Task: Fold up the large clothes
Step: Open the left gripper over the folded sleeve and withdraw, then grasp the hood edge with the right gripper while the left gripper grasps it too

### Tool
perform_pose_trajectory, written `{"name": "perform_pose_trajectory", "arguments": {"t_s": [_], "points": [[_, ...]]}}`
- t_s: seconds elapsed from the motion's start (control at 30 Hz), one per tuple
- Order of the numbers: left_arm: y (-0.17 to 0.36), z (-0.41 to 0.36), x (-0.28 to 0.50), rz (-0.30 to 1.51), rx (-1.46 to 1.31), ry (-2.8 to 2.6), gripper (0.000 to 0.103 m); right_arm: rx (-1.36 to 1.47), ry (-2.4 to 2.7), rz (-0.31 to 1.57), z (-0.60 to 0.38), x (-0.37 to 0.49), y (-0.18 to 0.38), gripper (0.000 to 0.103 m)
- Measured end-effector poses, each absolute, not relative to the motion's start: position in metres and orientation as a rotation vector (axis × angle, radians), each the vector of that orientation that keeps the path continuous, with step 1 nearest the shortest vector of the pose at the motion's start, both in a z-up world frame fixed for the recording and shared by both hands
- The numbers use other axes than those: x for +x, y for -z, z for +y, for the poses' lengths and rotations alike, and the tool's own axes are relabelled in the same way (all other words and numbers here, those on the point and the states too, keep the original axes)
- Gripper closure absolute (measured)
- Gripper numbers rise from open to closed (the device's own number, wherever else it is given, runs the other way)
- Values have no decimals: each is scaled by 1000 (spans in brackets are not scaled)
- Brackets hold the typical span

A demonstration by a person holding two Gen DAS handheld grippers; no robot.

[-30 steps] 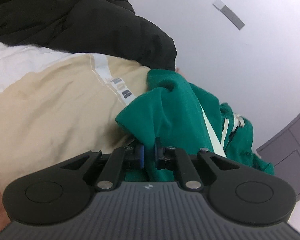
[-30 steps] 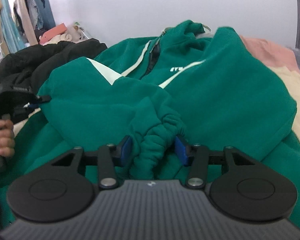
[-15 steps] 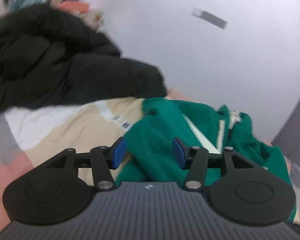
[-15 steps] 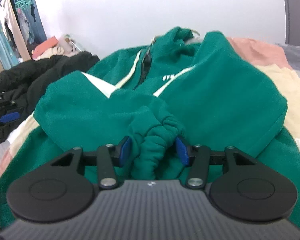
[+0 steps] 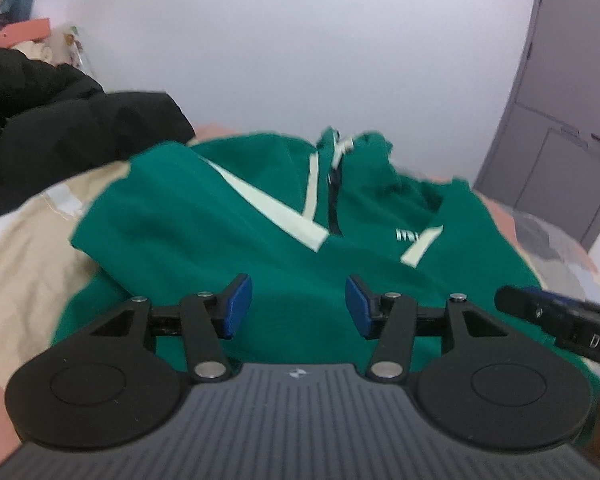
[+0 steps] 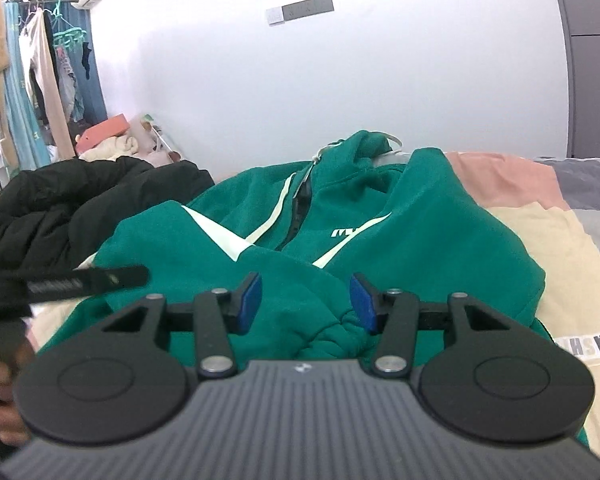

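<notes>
A green zip hoodie (image 5: 268, 248) with pale stripes lies on the bed, both sleeves folded across its front; it also shows in the right wrist view (image 6: 420, 240). My left gripper (image 5: 299, 306) is open and empty, just above the hoodie's lower part. My right gripper (image 6: 305, 301) is open, with the gathered green sleeve cuff (image 6: 340, 332) lying loose below its right pad. The right gripper shows at the right edge of the left wrist view (image 5: 556, 320), and the left gripper at the left edge of the right wrist view (image 6: 60, 284).
A black puffy jacket (image 6: 72, 200) is heaped left of the hoodie. A beige garment (image 6: 548, 280) with a lettered label lies under the hoodie on a pink and grey bed cover (image 6: 512, 176). A grey door (image 5: 560, 120) stands at the right, hanging clothes (image 6: 32, 80) at the far left.
My left gripper let go of the green sleeve, opened and swung round to face the hoodie. My right gripper opened wider and pulled back off the cuff.
</notes>
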State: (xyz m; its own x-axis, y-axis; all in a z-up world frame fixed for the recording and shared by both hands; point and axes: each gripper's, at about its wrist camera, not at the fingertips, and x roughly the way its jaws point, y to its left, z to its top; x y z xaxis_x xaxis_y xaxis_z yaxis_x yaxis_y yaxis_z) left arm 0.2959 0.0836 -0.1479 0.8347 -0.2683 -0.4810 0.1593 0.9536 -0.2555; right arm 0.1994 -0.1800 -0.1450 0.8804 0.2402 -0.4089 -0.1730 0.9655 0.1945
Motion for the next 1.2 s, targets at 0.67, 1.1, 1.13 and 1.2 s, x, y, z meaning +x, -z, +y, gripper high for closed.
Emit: {"name": "perform_pose_trajectory", "arguments": {"t_s": [0.67,1.1,1.13,1.2], "points": [[188,52,321,691,-74,195,43,34,-216,619,-166,225,193,51],[125,81,294,590,-283,252,42,272,-226,471,-200,201,139,51],[120,80,299,594,-287,263,42,283,-228,462,-203,205,133,51],[109,80,312,592,-289,277,42,322,-227,442,-210,215,120,50]]}}
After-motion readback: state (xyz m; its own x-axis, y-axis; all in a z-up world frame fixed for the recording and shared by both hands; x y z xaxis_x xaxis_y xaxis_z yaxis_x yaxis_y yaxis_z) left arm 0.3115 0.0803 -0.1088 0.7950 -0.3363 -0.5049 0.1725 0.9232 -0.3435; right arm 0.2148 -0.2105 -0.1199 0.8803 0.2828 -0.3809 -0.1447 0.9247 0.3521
